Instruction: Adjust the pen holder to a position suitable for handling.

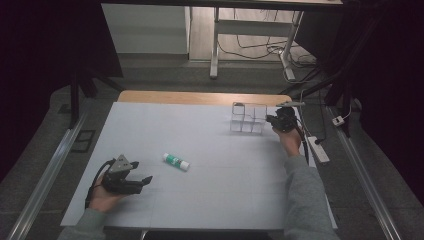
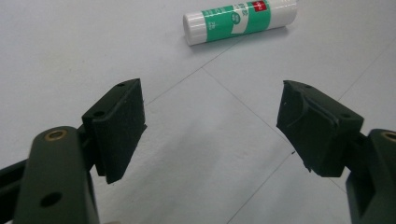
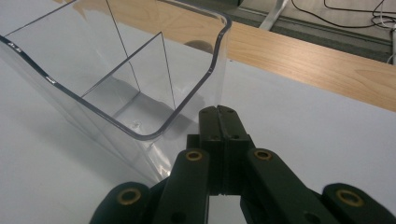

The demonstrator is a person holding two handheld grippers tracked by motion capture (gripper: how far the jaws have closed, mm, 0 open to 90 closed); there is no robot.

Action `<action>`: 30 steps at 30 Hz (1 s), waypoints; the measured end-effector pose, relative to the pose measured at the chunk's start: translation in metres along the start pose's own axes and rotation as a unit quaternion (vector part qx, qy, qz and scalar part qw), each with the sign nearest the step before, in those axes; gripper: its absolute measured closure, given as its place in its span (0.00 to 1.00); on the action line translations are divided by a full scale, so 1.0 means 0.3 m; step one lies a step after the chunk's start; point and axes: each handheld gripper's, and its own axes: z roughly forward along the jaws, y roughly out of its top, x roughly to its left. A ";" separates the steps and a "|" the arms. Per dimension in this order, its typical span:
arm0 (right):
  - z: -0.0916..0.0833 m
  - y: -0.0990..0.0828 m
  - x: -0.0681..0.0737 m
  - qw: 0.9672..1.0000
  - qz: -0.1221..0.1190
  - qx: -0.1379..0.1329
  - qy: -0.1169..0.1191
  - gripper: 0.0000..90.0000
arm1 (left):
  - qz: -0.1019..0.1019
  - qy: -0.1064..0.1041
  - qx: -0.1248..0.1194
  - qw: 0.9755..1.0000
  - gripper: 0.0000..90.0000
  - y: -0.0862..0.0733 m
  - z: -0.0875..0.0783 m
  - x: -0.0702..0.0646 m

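High view: a person works at a table (image 1: 150, 130) covered with a pale grey mat; bare wood shows along the far edge.
Glue stick (image 1: 176, 161): lies on its side near the middle of the mat, just beyond and to the right of the left gripper (image 1: 142, 181), apart from it and well apart from the organiser.
Glue stick, close up (image 2: 240, 18): a smooth white plastic cylinder with a green printed label and a small red patch; being round, it would probably roll if nudged side-on.
Left gripper (image 2: 210, 121): jaws spread wide with nothing between them, aimed toward the stick, which looks like the setup for a grasp across its barrel.
Pads (image 2: 121, 126): matte black blocks with a faintly grainy face, likely for grip on slick plastic.
Clear organiser (image 1: 248, 118): a transparent hard-plastic box with thin dividers forming compartments, standing upright on the far right of the mat.
Organiser rim (image 3: 140, 135): rounded corners, glossy walls, nothing inside.
Right gripper (image 3: 219, 114): jaws pressed together and holding nothing, tips just beside the organiser's near wall, perhaps to steady it; contact cannot be told.
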 end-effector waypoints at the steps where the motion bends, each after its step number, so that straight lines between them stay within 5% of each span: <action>1: 0.002 0.001 0.005 1.000 0.000 0.000 0.002 0.99 | 0.000 0.000 0.000 1.000 0.26 0.000 0.000 0.000; 30: 0.057 0.054 0.109 0.999 -0.028 -0.009 0.026 0.99 | -0.001 0.001 -0.001 1.000 0.26 -0.001 -0.002 0.003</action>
